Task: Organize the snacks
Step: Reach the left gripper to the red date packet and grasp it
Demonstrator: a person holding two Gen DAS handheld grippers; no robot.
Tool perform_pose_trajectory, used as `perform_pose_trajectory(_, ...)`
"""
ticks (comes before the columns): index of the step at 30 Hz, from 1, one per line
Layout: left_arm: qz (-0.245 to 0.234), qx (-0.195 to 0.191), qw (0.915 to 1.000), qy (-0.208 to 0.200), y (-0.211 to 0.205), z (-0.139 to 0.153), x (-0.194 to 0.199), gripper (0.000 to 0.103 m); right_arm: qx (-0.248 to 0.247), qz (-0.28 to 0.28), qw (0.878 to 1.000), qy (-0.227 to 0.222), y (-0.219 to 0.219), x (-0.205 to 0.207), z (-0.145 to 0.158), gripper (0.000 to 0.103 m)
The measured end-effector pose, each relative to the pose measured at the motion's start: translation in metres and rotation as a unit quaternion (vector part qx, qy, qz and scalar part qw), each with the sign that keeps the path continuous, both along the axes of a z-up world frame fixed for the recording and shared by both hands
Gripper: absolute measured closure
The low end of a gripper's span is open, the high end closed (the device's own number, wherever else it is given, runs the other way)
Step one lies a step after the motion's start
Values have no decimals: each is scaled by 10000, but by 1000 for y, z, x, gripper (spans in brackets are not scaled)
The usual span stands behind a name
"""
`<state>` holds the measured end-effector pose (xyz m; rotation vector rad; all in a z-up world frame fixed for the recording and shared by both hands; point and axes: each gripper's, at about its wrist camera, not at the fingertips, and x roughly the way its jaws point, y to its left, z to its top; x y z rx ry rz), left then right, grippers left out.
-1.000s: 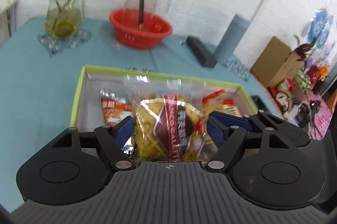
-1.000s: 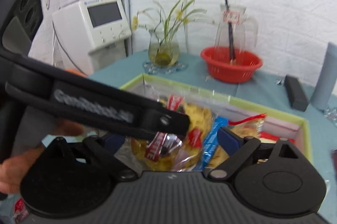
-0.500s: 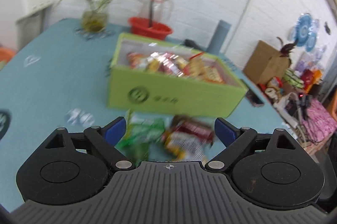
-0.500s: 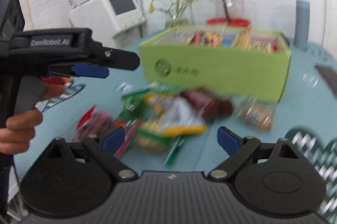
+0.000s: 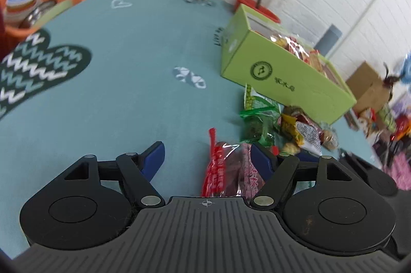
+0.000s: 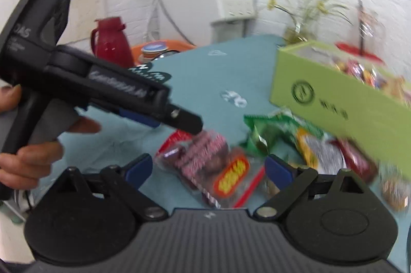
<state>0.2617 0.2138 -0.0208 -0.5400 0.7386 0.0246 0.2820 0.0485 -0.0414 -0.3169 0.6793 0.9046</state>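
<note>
Sorting loose snacks next to the green box (image 5: 283, 72) on the teal surface (image 5: 123, 62).
Left hand-held gripper (image 5: 208, 157) is closing around a red-sealed dark snack pack (image 5: 226, 170), pads not pressing yet; right hand-held gripper (image 6: 208, 166) hangs wide open over the snack pile (image 6: 259, 144).

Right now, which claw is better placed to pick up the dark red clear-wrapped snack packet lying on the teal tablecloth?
Left. The dark red clear-wrapped snack packet already lies between the closing left claw fingers; the right claw hangs open behind it.
</note>
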Motion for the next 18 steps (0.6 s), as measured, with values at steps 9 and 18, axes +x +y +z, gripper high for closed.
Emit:
perform_pose_trajectory(9,-253,-858,9960,-80,7,-11,-22,47,332,91,9940,1042,4,37,-17,9)
perform_pose_trajectory(18,-672,-336,9971,-90,-17,-12,-3,47,195,547,9954,768,-3,-46,-4,10)
